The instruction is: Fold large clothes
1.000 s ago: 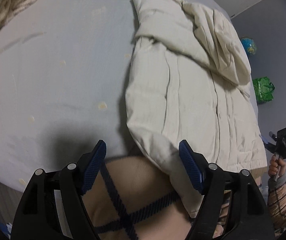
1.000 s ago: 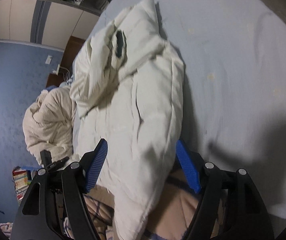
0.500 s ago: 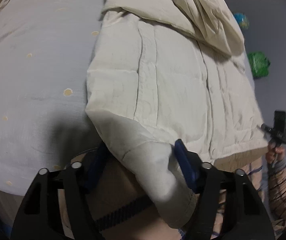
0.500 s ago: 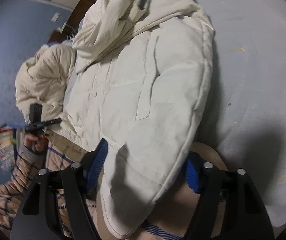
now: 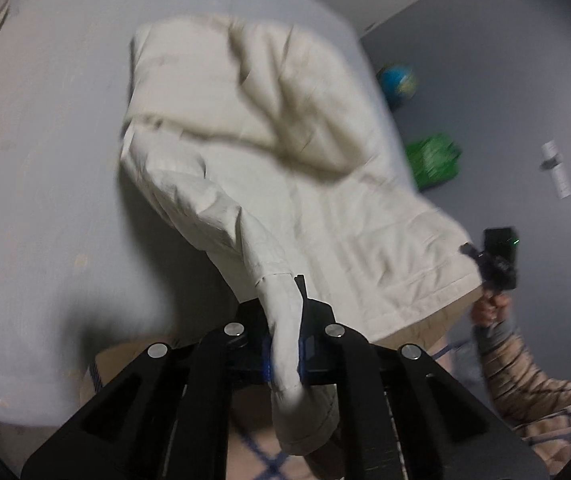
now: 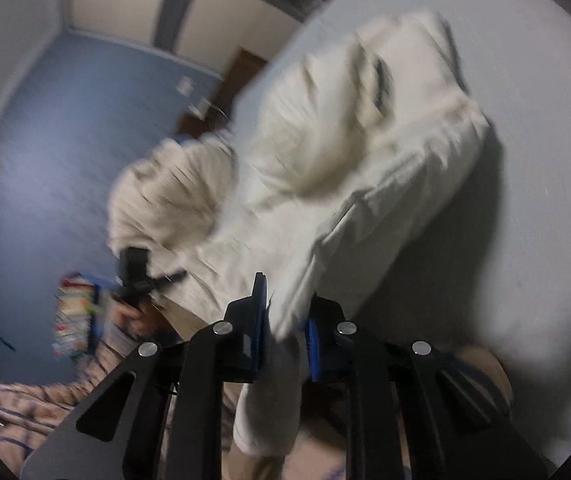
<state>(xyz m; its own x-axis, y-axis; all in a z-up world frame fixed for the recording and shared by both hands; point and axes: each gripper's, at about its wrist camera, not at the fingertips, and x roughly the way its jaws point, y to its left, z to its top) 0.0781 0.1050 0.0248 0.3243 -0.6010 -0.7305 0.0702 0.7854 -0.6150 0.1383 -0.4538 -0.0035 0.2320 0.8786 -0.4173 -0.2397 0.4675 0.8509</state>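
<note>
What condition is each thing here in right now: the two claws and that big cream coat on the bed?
left gripper: shut on the coat's near hem corner.
right gripper: shut on the other hem corner.
cream coat: near end lifted, far end resting on the bed, blurred.
bed: covered by a pale sheet.

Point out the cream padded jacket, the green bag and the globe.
cream padded jacket (image 5: 285, 168), left wrist view, quilted body panel.
green bag (image 5: 433, 160), left wrist view, its middle.
globe (image 5: 399, 82), left wrist view, blue sphere.
</note>
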